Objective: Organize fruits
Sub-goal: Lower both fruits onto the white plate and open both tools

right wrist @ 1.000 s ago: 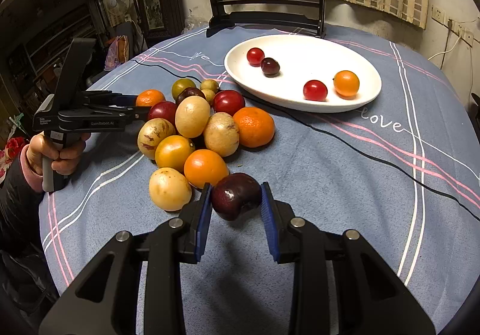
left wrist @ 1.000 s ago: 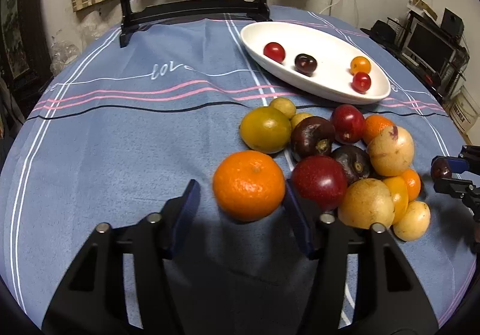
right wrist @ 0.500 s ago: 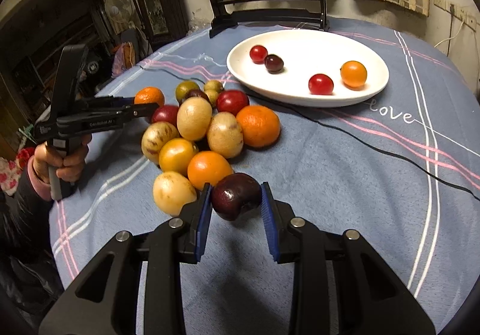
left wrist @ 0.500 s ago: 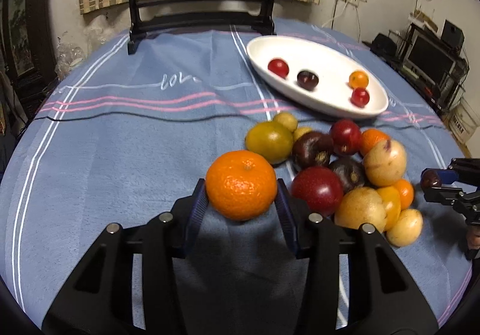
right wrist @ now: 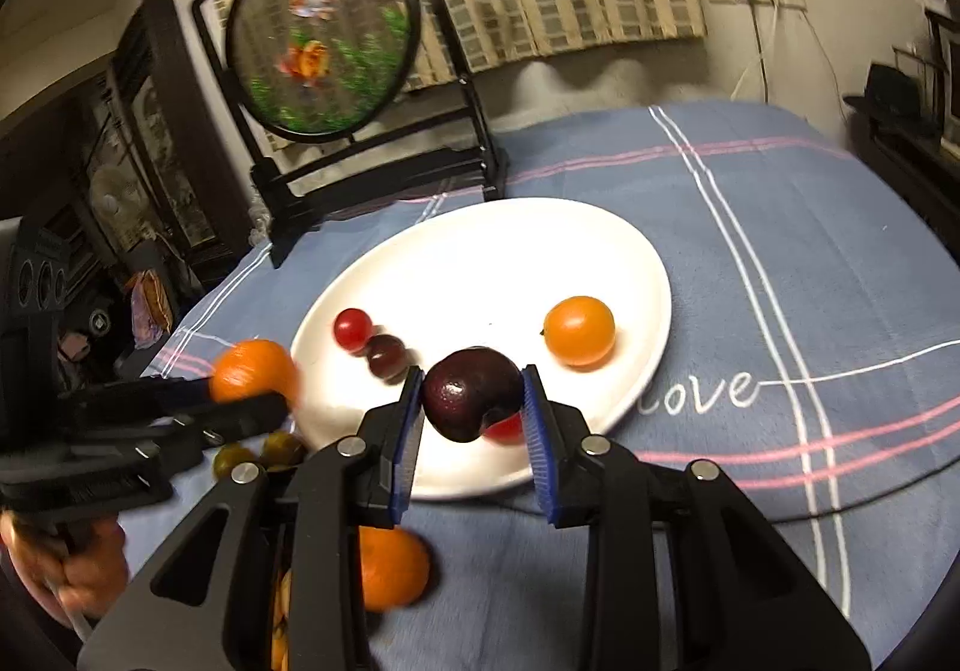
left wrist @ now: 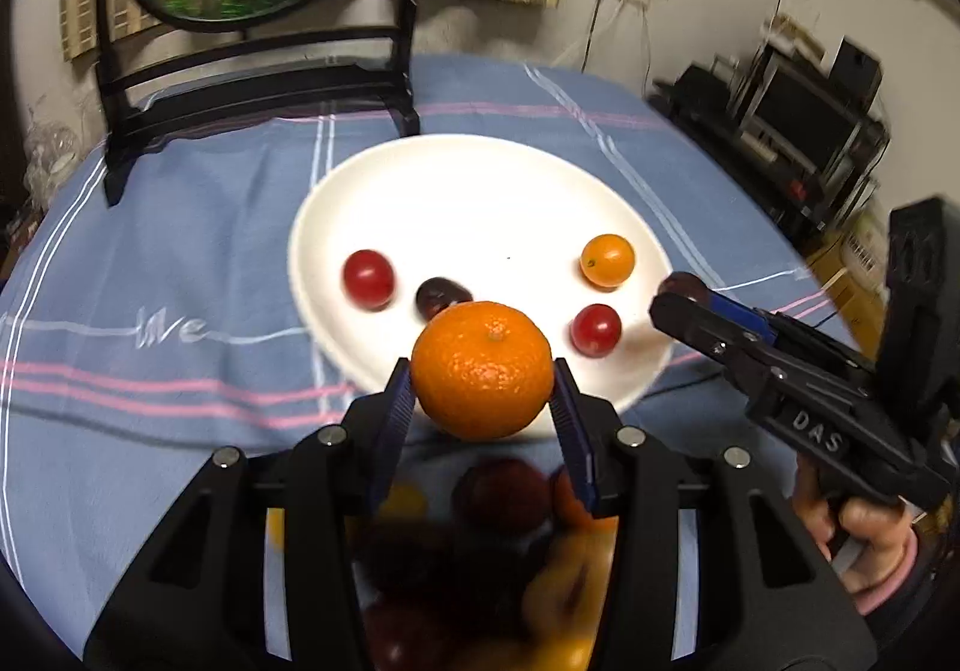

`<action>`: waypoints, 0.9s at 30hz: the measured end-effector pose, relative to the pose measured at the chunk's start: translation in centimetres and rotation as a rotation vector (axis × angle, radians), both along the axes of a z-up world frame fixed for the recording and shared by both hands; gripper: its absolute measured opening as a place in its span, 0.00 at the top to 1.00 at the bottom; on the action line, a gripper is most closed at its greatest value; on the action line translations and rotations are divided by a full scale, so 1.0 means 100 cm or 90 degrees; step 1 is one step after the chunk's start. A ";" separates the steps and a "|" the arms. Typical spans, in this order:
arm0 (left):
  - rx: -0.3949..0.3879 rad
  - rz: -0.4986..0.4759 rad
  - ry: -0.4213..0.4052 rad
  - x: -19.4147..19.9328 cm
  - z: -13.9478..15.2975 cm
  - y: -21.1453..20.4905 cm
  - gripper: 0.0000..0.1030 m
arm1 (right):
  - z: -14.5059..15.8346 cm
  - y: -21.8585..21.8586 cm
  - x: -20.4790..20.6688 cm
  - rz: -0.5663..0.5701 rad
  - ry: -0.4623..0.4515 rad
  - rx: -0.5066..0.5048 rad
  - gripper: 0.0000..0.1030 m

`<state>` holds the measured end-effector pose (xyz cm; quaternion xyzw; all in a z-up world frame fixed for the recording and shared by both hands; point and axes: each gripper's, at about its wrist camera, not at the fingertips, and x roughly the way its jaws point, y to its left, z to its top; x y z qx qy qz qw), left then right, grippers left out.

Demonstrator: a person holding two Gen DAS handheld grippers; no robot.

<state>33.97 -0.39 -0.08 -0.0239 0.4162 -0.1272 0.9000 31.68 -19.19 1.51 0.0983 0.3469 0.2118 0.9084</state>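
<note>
My left gripper (left wrist: 483, 401) is shut on a big orange mandarin (left wrist: 482, 370) and holds it in the air over the near rim of the white oval plate (left wrist: 480, 191). My right gripper (right wrist: 474, 410) is shut on a dark purple plum (right wrist: 471, 392) and holds it above the plate's (right wrist: 480, 263) near part. In the left wrist view the right gripper (left wrist: 684, 296) reaches in from the right with the plum. On the plate lie a red tomato (left wrist: 368, 278), a dark fruit (left wrist: 441, 296), an orange tomato (left wrist: 607, 260) and another red one (left wrist: 595, 329).
The pile of loose fruits (left wrist: 480, 551) lies on the blue striped cloth (left wrist: 150, 263) under my left gripper, partly hidden. A round painted screen on a black stand (right wrist: 324, 35) stands behind the plate. Dark furniture stands past the table edge at the right (left wrist: 810, 131).
Both grippers have risen from the pile and moved forward to the plate, each carrying its fruit. The left one closed on the mandarin a second ago.
</note>
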 end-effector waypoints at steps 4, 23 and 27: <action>0.028 -0.014 0.031 0.023 -0.014 -0.020 0.55 | -0.008 0.000 0.019 -0.008 0.019 -0.016 0.69; 0.040 0.025 -0.079 -0.045 0.026 0.017 0.09 | 0.013 0.007 -0.003 0.013 -0.032 -0.053 0.39; 0.033 0.044 -0.092 -0.069 0.021 0.040 0.06 | 0.022 0.017 -0.027 0.028 -0.059 -0.084 0.39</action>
